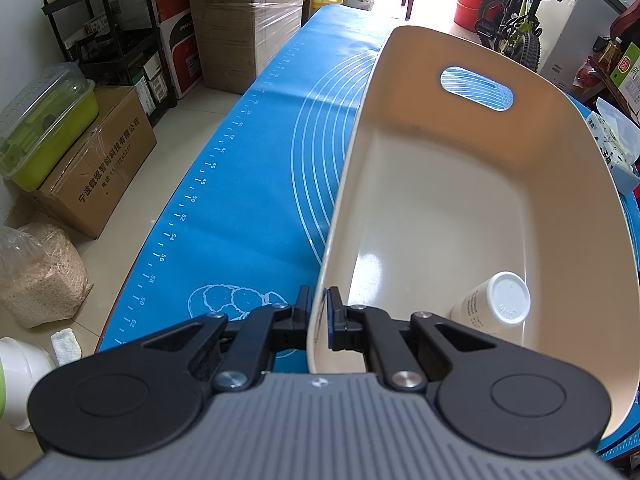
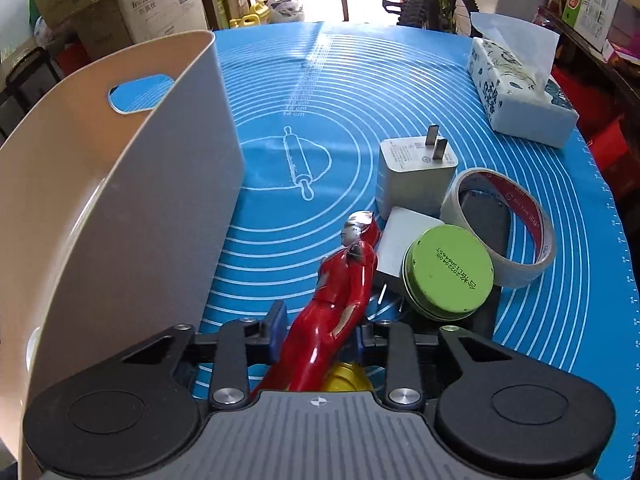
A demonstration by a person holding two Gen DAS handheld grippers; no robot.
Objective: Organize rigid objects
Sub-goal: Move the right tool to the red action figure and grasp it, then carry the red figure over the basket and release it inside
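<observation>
A cream plastic bin [image 1: 568, 208] stands on the blue mat [image 1: 256, 184]. My left gripper [image 1: 318, 316] is shut on the bin's near wall, one finger outside and one inside. A white bottle [image 1: 496, 300] lies inside the bin. In the right wrist view the bin [image 2: 120, 200] is at left. My right gripper [image 2: 320, 332] is shut on a red and silver toy figure [image 2: 340, 284], whose head points away from me. Beside it on the mat lie a green round tin [image 2: 448, 272], two white plug adapters [image 2: 416, 172], and a tape roll [image 2: 504, 228].
A tissue pack [image 2: 520, 92] lies at the mat's far right. A yellow object [image 2: 344, 376] shows under the right gripper. Cardboard boxes [image 1: 240, 24], a shelf and a bicycle [image 1: 516, 20] stand around the table. The floor drops away left of the mat.
</observation>
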